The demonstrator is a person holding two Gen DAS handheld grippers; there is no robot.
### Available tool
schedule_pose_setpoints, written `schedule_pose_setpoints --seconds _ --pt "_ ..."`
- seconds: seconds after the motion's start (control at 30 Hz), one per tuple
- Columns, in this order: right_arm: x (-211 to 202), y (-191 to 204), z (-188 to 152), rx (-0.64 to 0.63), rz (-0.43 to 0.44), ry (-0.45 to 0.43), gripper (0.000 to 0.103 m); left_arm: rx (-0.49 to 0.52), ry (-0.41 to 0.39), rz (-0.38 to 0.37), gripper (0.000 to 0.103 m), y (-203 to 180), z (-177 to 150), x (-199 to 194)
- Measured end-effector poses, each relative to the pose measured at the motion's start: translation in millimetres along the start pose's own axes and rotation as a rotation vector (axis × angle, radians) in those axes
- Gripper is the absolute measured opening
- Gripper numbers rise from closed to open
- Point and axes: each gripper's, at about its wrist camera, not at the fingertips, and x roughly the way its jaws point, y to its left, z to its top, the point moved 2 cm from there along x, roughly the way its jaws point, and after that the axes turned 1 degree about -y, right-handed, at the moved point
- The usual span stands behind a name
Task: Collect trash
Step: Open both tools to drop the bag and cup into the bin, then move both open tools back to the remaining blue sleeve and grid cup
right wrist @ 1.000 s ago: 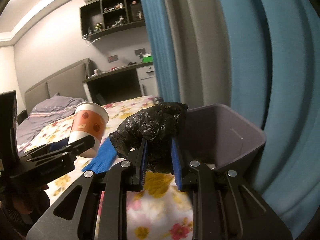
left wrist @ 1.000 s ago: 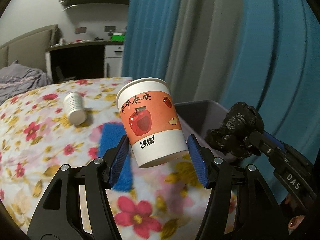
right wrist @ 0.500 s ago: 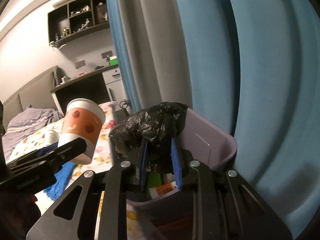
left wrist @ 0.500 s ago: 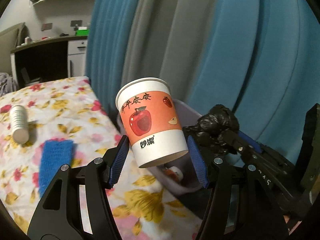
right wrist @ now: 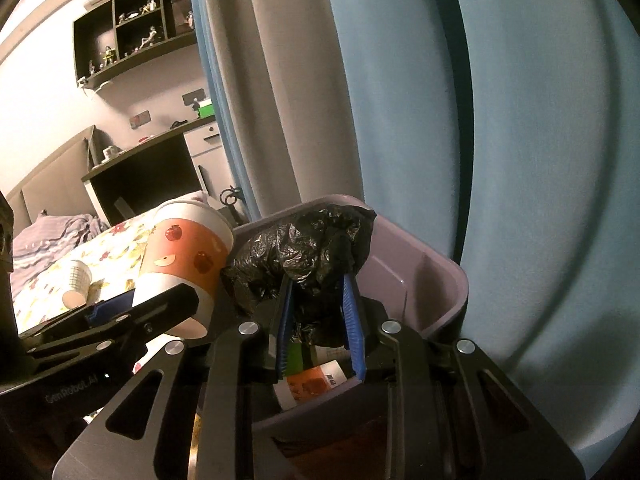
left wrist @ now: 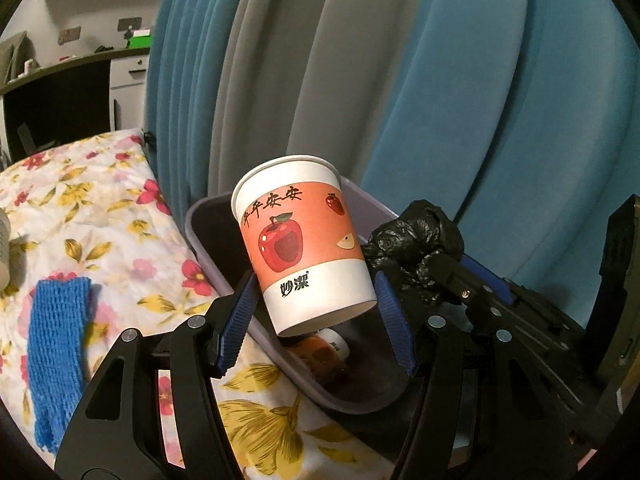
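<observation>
Both jaws still pinch their loads, left gripper [left wrist: 316,304] on the paper cup [left wrist: 304,240], right gripper [right wrist: 318,324] on the black bag [right wrist: 304,252], and I have swung them from the bed [left wrist: 100,220] to above the bin [right wrist: 436,280], ready to drop

Blue and grey curtains [left wrist: 360,80] are hanging in broad folds across most of the background; a bed with a flowered sheet [left wrist: 80,208] is lying to the left; a dark desk [right wrist: 152,168] is standing against the pale wall [right wrist: 48,80]; a dark wall shelf [right wrist: 132,28] is holding small figurines; warm light is falling on the ceiling.
</observation>
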Motion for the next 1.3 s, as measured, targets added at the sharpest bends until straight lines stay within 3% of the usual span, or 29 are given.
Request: schedule_pose_setpoints --seconds 0.57,0.67,0.83,0.93,1.07,1.3 --pt "14 -10 -3 0.011 -0.011 0.027 0.029 -0.082 0.051 -0.080 0.060 5 -5 17" --pt "13 -12 -3 0.013 -0.010 0.023 0.033 -0.081 0.044 -0.074 0.069 7 -5 13" --pt "7 -17 -1 0.028 -0.004 0.000 0.045 -0.108 -0.006 0.006 0.090 21 -4 -8" --pt "-4 -17 -1 0.040 -0.003 -0.026 0.060 -0.115 -0.030 0.070 0.093 32 -8 -26" --pt "-17 -10 -4 0.026 -0.014 -0.055 0.080 -0.100 -0.053 0.215 0.095 47 -21 -55" --pt "-42 13 -7 0.003 0.009 -0.094 0.087 -0.194 -0.104 0.358 0.097 84 -47 -121"
